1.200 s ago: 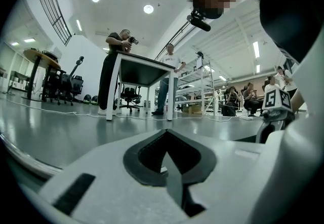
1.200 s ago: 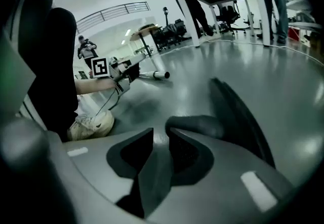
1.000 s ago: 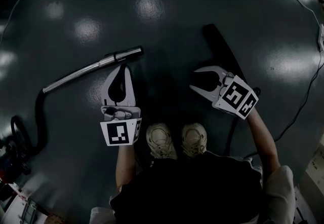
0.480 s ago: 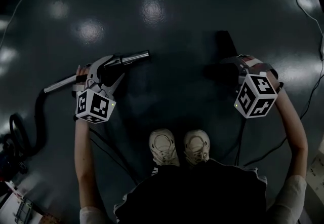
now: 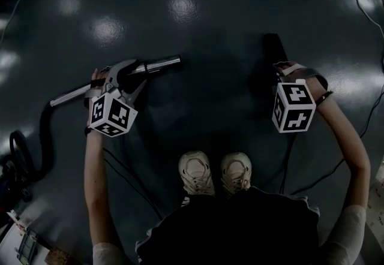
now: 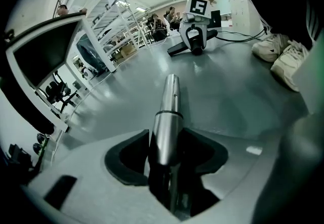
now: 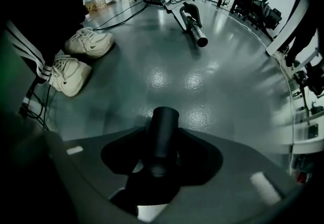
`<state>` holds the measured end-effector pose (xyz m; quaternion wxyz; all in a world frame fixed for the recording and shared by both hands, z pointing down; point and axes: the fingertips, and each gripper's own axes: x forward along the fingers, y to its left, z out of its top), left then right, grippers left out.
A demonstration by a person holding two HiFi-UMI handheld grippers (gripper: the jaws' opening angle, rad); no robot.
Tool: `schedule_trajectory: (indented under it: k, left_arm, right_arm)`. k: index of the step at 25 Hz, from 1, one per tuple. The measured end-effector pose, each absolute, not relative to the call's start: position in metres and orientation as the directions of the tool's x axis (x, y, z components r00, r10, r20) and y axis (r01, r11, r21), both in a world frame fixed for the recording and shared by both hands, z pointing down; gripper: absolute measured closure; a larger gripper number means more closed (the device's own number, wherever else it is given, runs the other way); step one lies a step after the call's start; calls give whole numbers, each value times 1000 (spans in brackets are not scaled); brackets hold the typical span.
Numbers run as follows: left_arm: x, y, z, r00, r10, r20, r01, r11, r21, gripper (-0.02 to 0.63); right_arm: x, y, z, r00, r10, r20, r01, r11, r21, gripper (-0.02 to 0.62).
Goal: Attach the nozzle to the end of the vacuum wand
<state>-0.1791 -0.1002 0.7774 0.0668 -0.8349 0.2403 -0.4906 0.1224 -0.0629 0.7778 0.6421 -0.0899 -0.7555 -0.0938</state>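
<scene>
Nozzle (image 5: 273, 48) lies right of centre on the floor (image 5: 198, 12), between our right gripper's (image 5: 283, 73) just-opened, spread jaws. Wand (image 5: 159, 65) sits at left inside the left gripper's (image 5: 133, 77) wide jaws, which have just been closing a bit. We'd clamp both squarely before lining up the ends.

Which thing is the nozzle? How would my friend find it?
Start at the pale shoes on the dark floor, then go to the right gripper, whose jaws have just been opening. The nozzle lies between those open jaws. It is a short black tube, unlike the long shiny silver wand on the other side.
</scene>
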Motion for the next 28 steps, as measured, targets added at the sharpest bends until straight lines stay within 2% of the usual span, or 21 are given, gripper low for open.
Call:
schedule_trajectory:
  k: [3,9,14,24,28]
  left_arm:
    - [-178,-99,777,415,-472,778,-322,-876,-359,397]
    - [-158,-90,748,498,-455,739,-320,-888,-331,400]
    - [-124,-76,715,590,-435,680,-318,-899,-299,400]
    - [-107,-71,704,616,-422,665,-302,-906,-295,402]
    - [-123,-77,705,615,-424,665,-310,-905,-290,402]
  right_arm:
    - [120,-69,771,-223,4,975,235,971,50,396]
    - [90,-97,743,-420,-63,906,111,987,120,403]
    - [59,-93,728,-515,-49,856,107,987,121,405]
    - [6,-89,721,-562,-18,827,190,970,151,405]
    - [-29,-97,712,-581,-5,814,176,976,131,406]
